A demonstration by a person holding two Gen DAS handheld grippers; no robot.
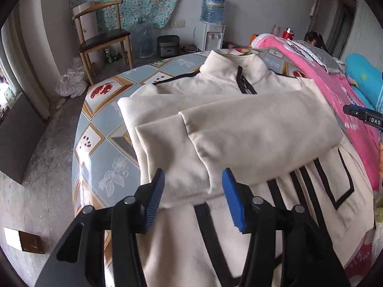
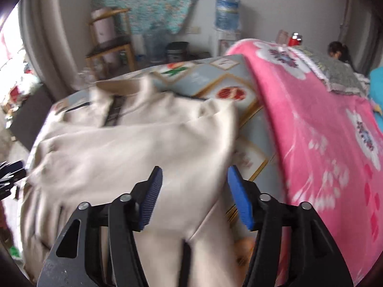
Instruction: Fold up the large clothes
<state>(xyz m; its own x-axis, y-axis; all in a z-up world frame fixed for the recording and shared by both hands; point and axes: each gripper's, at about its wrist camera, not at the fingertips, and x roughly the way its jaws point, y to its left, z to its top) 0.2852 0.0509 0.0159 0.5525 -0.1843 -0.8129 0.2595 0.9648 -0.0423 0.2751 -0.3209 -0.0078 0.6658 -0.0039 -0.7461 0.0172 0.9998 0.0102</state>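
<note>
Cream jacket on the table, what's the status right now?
Both hand-held grippers, left and right, open, holding nothing. Cream jacket flat on table, sleeves folded across chest. Pink blanket beside it, not blocking.

Soft daylight, fisheye edges, right view blurred

The right gripper hangs over a cream jacket on a patterned table, its blue pads apart with nothing pinched between them. A pink blanket lies just right of the jacket (much of this view is blurred). Chair behind.
</note>
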